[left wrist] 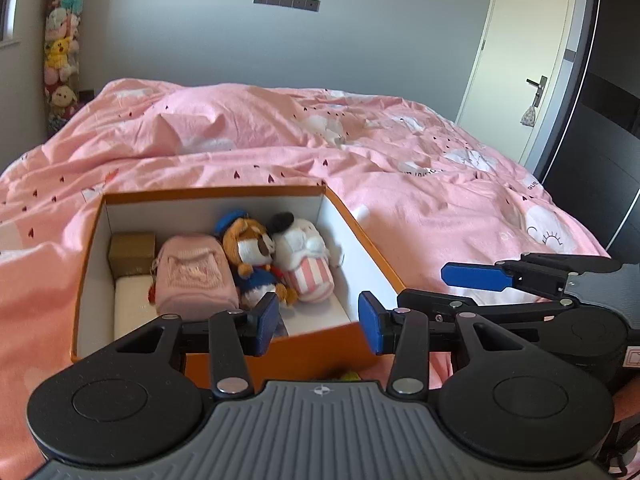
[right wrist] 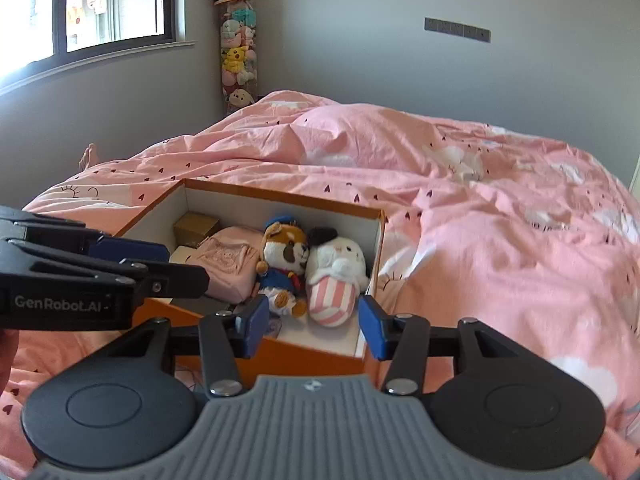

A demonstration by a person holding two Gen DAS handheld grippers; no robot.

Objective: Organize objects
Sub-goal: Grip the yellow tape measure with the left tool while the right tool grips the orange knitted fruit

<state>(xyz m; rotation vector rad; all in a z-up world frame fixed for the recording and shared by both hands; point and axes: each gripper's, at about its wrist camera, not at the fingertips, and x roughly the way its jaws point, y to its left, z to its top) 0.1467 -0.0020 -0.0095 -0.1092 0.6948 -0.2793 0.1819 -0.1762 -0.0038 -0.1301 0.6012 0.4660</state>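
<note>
Both my grippers empty, jaws apart, nothing between the pads: left gripper (left wrist: 318,322) and right gripper (right wrist: 310,326) hover side by side at the near wall of the orange box (left wrist: 308,350) on the pink duvet (left wrist: 420,184). Box is packed in a row so everything fits: gold box (left wrist: 132,252) in the far-left corner, pink pouch (left wrist: 194,276), fox plush (left wrist: 256,260), white plush (left wrist: 308,264) against the right wall. Looks done for these items. Nothing blocks access except the near wall; grippers are close enough to clash
</note>
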